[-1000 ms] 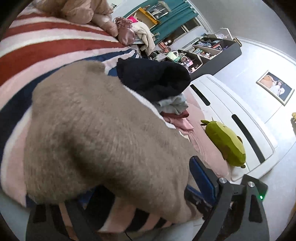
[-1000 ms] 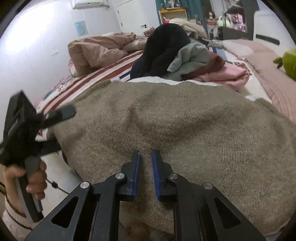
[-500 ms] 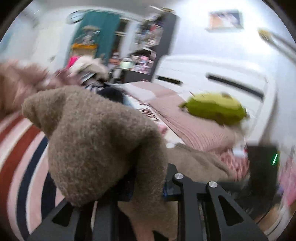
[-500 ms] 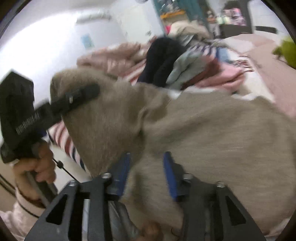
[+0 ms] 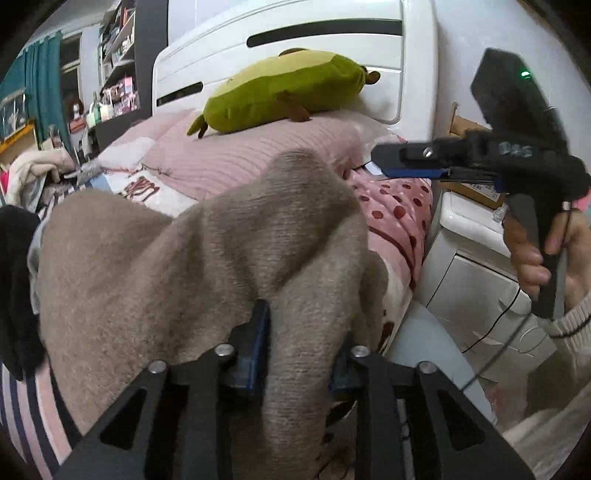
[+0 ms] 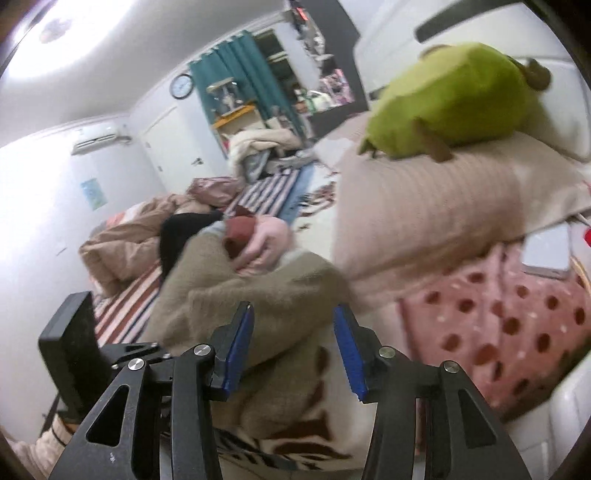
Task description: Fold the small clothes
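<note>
The left gripper [image 5: 299, 350] is clamped on a fold of the tan sweater [image 5: 166, 266], which drapes ahead of it; its jaws have just eased slightly. The right gripper [image 6: 293, 350] has its jaws apart, just opened, with the sweater's edge loose between them.

Evenly lit indoor room in two round fisheye views with dark vignetted corners and bowed edges: the left wrist view is fairly sharp, the right wrist view is smeared by motion blur, with a ceiling light [image 6: 55, 29] blown out to white glare at top left.
</note>
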The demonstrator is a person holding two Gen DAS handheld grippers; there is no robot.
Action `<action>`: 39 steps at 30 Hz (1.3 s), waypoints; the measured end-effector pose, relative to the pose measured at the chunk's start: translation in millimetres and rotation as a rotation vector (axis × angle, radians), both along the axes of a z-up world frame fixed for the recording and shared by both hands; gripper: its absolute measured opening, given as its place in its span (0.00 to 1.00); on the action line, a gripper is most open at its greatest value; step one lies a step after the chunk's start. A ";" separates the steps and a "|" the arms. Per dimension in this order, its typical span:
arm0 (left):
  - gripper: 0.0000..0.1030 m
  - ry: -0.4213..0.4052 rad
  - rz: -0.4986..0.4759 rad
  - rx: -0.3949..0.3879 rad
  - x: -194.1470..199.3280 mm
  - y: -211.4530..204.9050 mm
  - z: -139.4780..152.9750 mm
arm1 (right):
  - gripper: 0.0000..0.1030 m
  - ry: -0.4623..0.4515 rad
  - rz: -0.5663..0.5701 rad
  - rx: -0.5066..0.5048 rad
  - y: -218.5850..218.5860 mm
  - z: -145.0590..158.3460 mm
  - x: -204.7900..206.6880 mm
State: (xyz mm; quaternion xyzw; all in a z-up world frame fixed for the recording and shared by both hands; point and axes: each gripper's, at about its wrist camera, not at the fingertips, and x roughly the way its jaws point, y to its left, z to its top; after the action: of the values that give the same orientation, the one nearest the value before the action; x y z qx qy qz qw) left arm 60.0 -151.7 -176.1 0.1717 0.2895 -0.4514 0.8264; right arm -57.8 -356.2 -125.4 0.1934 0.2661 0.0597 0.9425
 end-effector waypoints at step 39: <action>0.76 0.340 0.082 -0.348 81.8 44.7 29.7 | 0.10 0.340 0.254 0.027 -45.7 0.3 68.2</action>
State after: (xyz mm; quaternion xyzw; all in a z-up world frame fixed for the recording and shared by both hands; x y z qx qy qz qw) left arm 141.9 -107.0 -146.4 -0.0633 0.3490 -0.4829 0.8006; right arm 10.4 -401.9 -125.1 0.1782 0.4429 0.1481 0.8661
